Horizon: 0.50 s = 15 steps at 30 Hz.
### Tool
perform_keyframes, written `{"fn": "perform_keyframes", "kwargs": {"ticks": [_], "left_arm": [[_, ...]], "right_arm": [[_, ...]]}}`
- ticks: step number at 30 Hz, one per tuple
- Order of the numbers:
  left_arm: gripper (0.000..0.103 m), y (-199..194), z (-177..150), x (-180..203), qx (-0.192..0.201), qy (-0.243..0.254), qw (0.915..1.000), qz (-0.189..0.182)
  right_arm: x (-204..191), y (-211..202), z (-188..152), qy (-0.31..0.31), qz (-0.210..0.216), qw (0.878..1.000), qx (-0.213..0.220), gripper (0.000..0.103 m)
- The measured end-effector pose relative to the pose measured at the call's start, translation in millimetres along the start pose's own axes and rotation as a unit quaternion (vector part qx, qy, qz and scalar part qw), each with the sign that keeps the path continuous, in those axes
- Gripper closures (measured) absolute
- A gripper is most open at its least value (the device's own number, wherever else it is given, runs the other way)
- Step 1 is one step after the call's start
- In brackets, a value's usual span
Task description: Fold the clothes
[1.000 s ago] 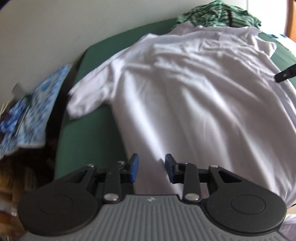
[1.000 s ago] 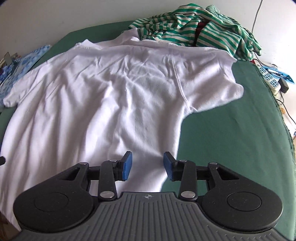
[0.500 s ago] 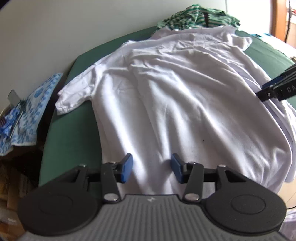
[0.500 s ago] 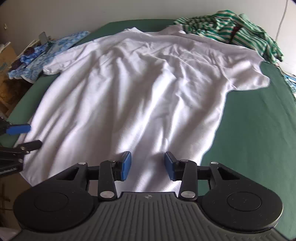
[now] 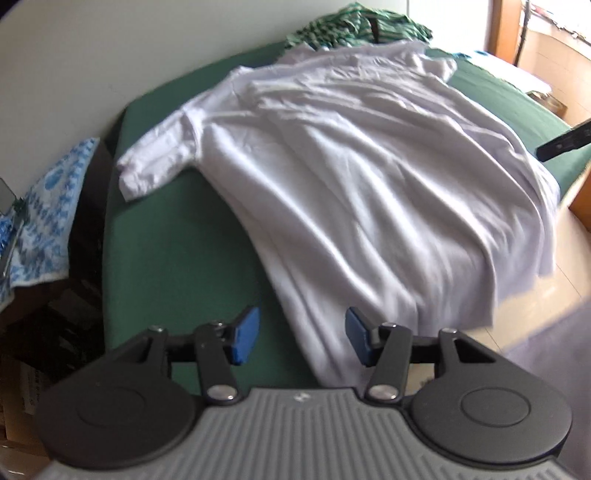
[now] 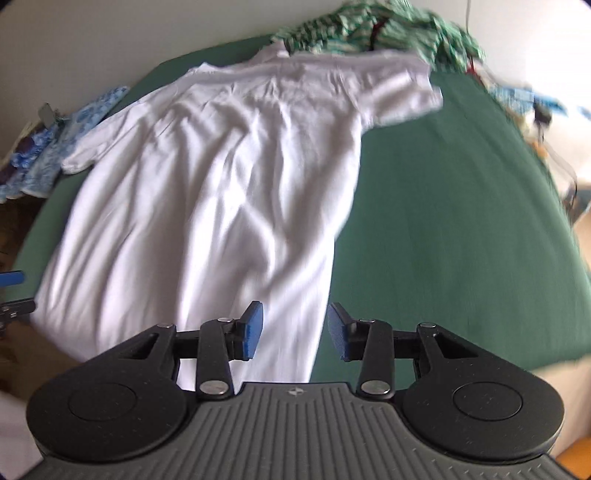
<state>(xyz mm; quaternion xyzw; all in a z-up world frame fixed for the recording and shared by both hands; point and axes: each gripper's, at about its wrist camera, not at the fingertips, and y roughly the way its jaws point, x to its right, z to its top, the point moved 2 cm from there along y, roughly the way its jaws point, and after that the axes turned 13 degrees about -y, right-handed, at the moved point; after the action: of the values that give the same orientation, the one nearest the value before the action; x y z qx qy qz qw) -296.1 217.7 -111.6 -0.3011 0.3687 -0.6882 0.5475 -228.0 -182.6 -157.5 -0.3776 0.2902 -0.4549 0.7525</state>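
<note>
1. A white T-shirt (image 5: 369,192) is lying spread flat on the green bench (image 6: 443,206), its hem hanging over the near edge.
2. The left claw (image 5: 301,341) is hovering released over the shirt's lower left edge; its jaws have just been opening, gripping nothing.
3. The right claw (image 6: 293,330) is hovering released above the lower right hem, pads apart.
4. A green striped garment (image 6: 388,29) is lying bunched beyond the collar.
5. A blue patterned cloth (image 5: 48,218) is sitting off the bench's left side.
</note>
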Motion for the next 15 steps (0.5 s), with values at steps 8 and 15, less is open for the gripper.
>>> {"fn": "perform_keyframes", "kwargs": {"ticks": [8, 15], "left_arm": [[0.040, 4.0, -14.0, 10.7, -0.035, -0.008, 0.9987, -0.035], [0.039, 16.7, -32.3, 12.3, -0.054, -0.027, 0.9980, -0.017]], "right_arm": [[-18.0, 16.4, -43.4, 0.011, 0.027, 0.999, -0.042, 0.053], [-37.8, 46.2, -58.3, -0.036, 0.029, 0.998, -0.047, 0.044]]}}
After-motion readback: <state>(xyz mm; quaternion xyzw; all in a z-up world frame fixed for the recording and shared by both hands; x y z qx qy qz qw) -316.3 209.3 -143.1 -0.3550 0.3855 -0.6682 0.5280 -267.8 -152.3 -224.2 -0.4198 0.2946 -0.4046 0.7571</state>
